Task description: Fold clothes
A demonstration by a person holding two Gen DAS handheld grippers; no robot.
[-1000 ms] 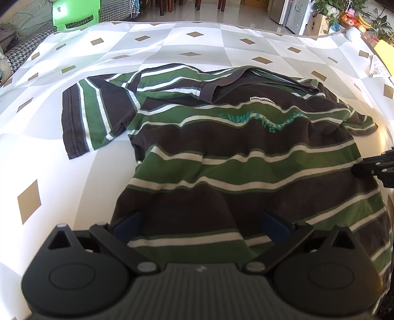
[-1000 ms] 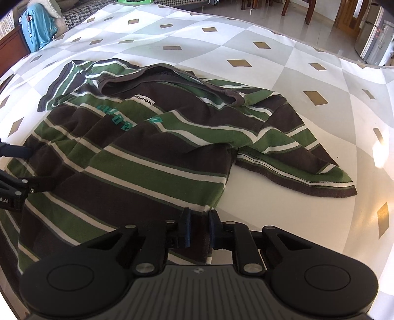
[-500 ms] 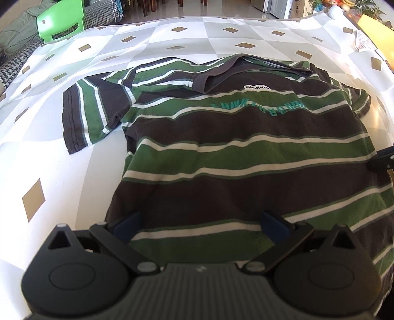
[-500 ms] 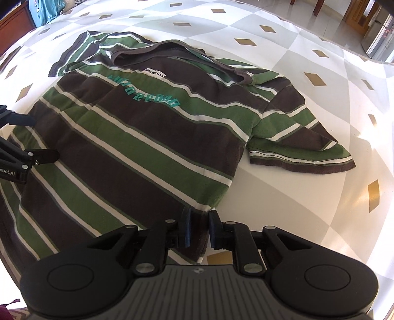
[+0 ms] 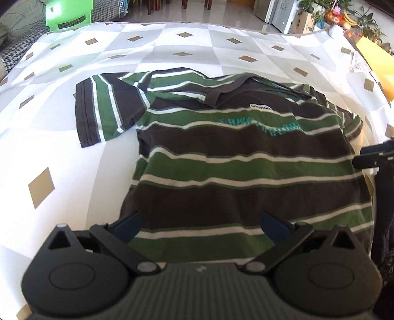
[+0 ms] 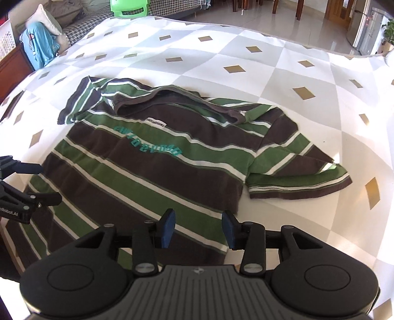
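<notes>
L wrist: left claw (image 5: 200, 225) spread wide over hem of striped shirt (image 5: 246, 157) lying flat on checked cloth (image 5: 172, 41), green chair (image 5: 67, 12) beyond; R wrist: right claw (image 6: 199, 230) spread, empty, at shirt's hem corner, w/ blue garment (image 6: 39, 46) far left

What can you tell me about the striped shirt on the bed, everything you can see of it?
The striped shirt is a short-sleeved, soft knit top in brown, green and white bands, with a dark collar, a small neck label and teal lettering across the chest. It lies spread flat, slightly rumpled, on the diamond-patterned sheet, both sleeves out. Both grippers' jaws are open above its hem.
</notes>
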